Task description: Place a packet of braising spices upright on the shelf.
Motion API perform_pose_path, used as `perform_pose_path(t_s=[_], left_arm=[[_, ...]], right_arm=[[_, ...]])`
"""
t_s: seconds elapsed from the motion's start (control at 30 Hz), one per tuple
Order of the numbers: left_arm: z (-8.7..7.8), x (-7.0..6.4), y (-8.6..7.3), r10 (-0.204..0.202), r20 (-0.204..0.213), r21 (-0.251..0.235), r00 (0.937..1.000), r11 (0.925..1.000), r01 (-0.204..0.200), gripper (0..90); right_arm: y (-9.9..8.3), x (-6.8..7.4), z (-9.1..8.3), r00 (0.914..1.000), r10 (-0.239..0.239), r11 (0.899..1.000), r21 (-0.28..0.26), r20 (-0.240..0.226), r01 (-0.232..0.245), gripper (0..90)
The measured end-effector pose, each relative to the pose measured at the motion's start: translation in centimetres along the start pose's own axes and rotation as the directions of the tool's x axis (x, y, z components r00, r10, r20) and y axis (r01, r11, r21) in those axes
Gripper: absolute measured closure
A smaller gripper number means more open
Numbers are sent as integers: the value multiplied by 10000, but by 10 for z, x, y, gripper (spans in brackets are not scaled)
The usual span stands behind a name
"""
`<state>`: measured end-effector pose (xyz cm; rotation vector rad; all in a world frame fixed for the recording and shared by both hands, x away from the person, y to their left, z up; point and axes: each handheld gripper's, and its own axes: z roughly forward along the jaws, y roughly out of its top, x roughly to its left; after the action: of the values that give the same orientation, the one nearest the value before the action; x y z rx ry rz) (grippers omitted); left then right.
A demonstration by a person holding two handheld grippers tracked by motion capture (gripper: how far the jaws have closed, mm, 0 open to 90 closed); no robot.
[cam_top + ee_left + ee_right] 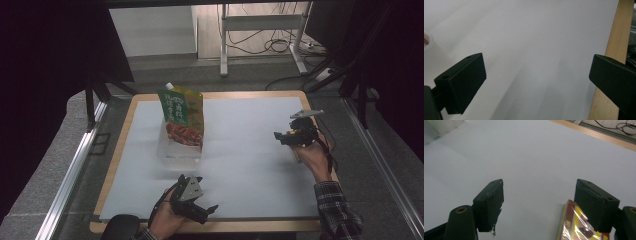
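In the high view, we are looking down on a white sheet (250, 150) covering a light wooden tabletop (120, 145), with grey floor, metal rails and a tangle of cables beyond the far edge. A green, spouted stand-up pouch (181, 112) is standing upright in a clear plastic container (177, 147) at the far left of the sheet. We are holding the left gripper (207, 209) near the front edge, its jaws spread apart with nothing between them, well apart from the pouch. We are holding the right gripper (280, 136) near the right edge; whether its jaws are spread cannot be told from here. A wide bare stretch of sheet is lying between the two grippers.

In the left gripper view, the left gripper (536, 75) is facing bare sheet, jaws wide apart, with the wooden edge running just inside the right jaw.

In the right gripper view, the right gripper (539, 195) is showing both jaws apart. A flat red-and-yellow packet wrapped in clear film (576, 225) is lying on the sheet just beside and partly under the right jaw, not clamped. Open sheet is extending ahead to the wooden edge.
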<state>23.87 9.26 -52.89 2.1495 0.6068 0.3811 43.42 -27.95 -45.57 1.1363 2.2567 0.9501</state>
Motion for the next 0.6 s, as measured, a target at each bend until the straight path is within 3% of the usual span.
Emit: perform_pose_path(t_s=[0.27,0.6], left_arm=[[0,0,0,21,11,17,10000,10000,-21,9],[1,0,0,50,12,53,10000,10000,-50,9]], right_arm=[[-10,-16,4,9970,330,9980,519,696,-366,238],[-26,-32,14,9864,574,9891,1254,1543,-772,218]])
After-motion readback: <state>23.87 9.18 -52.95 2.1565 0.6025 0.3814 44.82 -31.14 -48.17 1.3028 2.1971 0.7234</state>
